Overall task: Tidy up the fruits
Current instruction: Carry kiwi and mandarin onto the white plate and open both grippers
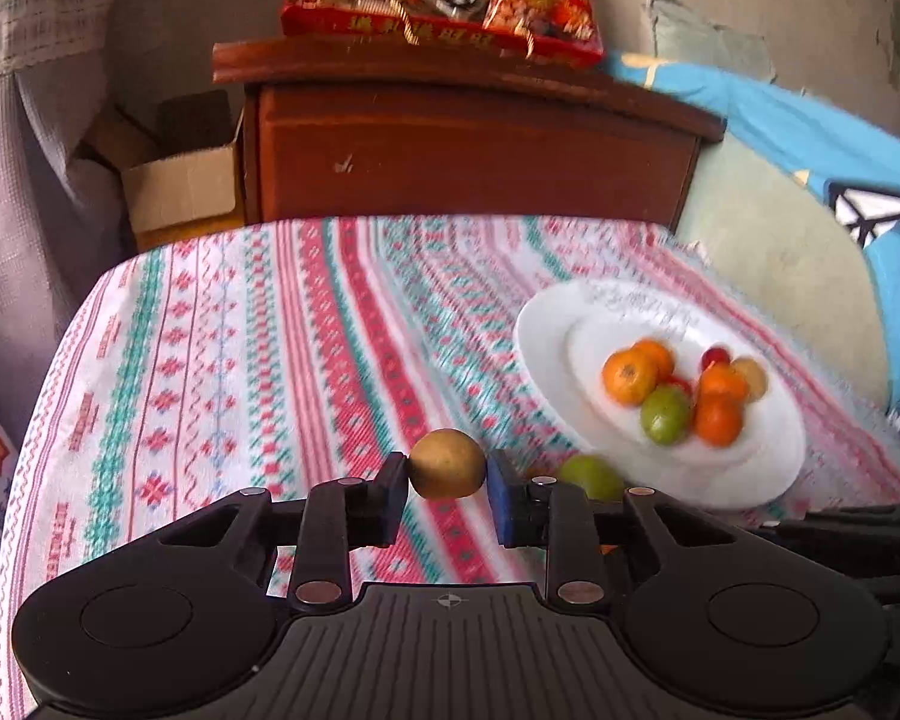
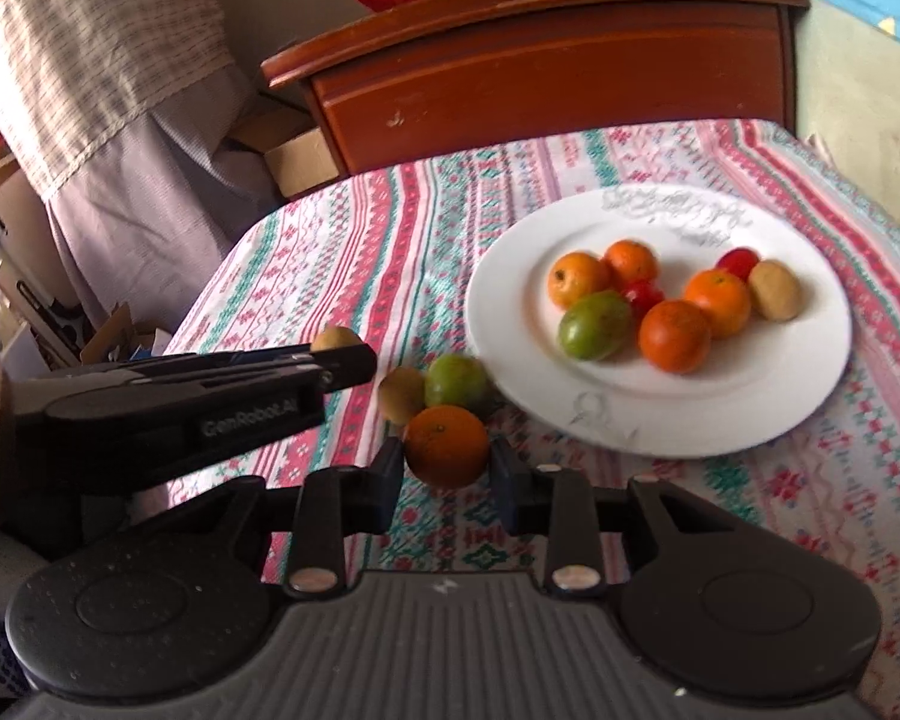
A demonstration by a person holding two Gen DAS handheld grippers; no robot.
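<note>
Brown fruit (image 1: 447, 463) sat pinched in the left gripper (image 1: 447, 483), an orange (image 2: 446, 445) in the right gripper (image 2: 447, 468); next, I'd judge, both go to the plate (image 2: 510, 300) at two o'clock.

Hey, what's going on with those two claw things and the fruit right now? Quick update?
Left gripper: jaws shut on brown fruit. Right gripper: jaws shut on orange. White plate holds the rest; two loose fruits beside it. Path clear.
</note>
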